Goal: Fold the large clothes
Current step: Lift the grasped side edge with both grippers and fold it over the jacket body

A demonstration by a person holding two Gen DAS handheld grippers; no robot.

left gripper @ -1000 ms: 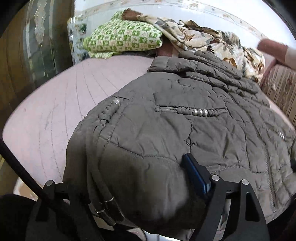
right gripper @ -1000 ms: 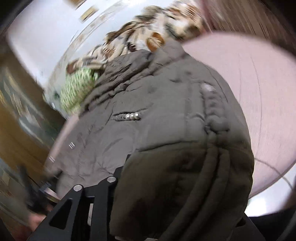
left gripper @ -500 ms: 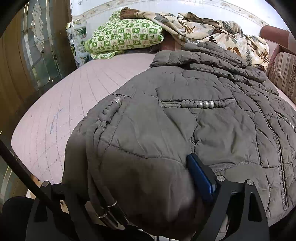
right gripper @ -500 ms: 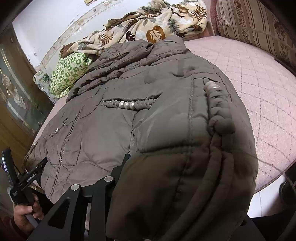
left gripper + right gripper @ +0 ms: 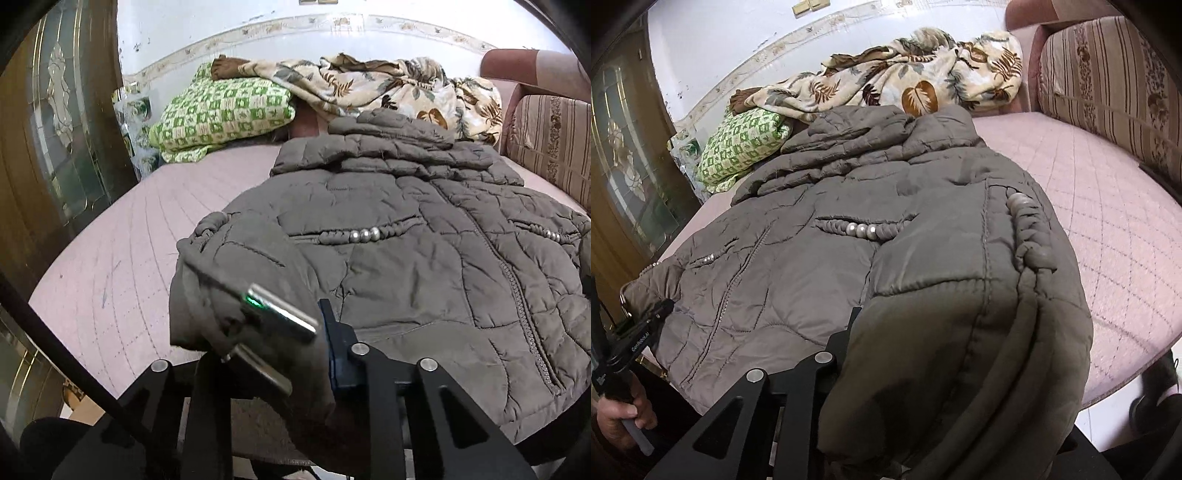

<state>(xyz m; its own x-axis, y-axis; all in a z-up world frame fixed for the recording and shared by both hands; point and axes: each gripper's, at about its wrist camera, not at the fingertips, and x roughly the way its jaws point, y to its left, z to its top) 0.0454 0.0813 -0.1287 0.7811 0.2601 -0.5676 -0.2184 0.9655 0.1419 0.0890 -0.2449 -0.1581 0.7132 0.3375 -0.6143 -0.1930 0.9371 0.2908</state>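
Your left gripper (image 5: 295, 354) carries white lettering too small to read. Its jaws have just been closing and now clamp the quilted jacket (image 5: 406, 266) hem on the pink bed (image 5: 110, 258). Fabric hides your right gripper (image 5: 886, 369), clamped on the other corner.

**The bed and what lies on it**

The bed (image 5: 122, 266) has a pink quilted cover. A grey padded jacket (image 5: 406, 266) lies spread flat on it and reaches over the near edge. At the far edge, against the wall, lie a green checked pillow (image 5: 221, 114) and, beside it, a crumpled leaf-patterned blanket (image 5: 369, 85). The jacket's collar end touches the blanket.
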